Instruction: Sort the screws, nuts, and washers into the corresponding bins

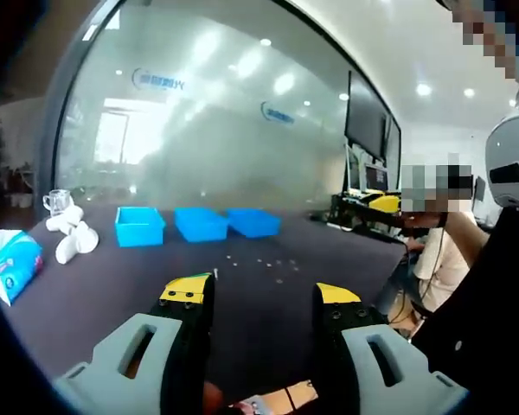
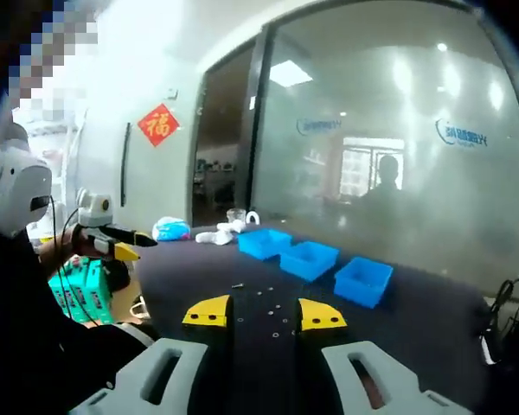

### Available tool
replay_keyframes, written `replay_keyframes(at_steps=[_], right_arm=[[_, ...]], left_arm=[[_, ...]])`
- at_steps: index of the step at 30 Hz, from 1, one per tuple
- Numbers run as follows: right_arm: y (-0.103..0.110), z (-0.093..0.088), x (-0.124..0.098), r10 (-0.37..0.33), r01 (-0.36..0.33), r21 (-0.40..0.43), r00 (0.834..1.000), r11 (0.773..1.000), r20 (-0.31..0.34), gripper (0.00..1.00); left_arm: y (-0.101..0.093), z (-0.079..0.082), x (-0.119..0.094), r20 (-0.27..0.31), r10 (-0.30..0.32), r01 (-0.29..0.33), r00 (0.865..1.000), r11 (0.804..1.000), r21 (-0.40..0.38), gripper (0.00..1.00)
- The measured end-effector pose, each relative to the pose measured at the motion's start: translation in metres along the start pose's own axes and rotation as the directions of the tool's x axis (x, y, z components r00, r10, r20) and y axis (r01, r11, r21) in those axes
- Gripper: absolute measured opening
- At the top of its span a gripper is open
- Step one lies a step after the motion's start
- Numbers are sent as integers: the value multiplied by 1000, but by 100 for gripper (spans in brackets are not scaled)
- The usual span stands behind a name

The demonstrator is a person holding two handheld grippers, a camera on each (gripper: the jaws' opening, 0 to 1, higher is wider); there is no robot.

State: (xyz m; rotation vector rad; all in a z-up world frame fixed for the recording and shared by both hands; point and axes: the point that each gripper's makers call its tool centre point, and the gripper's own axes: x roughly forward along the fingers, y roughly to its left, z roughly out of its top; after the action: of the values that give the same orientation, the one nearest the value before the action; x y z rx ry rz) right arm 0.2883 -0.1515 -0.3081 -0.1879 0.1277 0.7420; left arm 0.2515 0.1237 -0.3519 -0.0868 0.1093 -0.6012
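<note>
Yellow-tipped jaws of the left gripper and right gripper stand parted and empty, both held above the dark table. Loose small hardware lies scattered just ahead of them, three blue bins in a row beyond. White toy and tissue pack sit off to the left gripper's left.

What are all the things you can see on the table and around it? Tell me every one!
Bins: three, blue, in a row at the table's far side.
Small hardware: several tiny pieces, scattered mid-table before the bins; kinds too small to tell.
Tissue pack: one, blue and white, table edge.
White toy: one, beside a clear cup.
Table: one, dark.
Glass wall: one, frosted, behind the table.
Red sign: one, on the wall.
Left gripper: yellow-tipped jaws apart, empty.
Right gripper: yellow-tipped jaws apart, empty.
</note>
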Motion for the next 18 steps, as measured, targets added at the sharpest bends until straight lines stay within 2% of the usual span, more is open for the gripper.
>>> replay_keyframes(at_steps=[11,15,18], right_arm=[[7,-13,-4,57,-62,-59,994,996,-92,27],[8,-16,1,95,-106,-90,988,990,-123,27],[4,-18,7,97,-110,-84,985,990,-139,27]], left_arm=[[-2,0,-1,1,-4,4,1000,1000,6,43],[0,0,-3,1,7,-7,1000,1000,8,43],[1,-1,-3,-2,15,-15,1000,1000,19,43]])
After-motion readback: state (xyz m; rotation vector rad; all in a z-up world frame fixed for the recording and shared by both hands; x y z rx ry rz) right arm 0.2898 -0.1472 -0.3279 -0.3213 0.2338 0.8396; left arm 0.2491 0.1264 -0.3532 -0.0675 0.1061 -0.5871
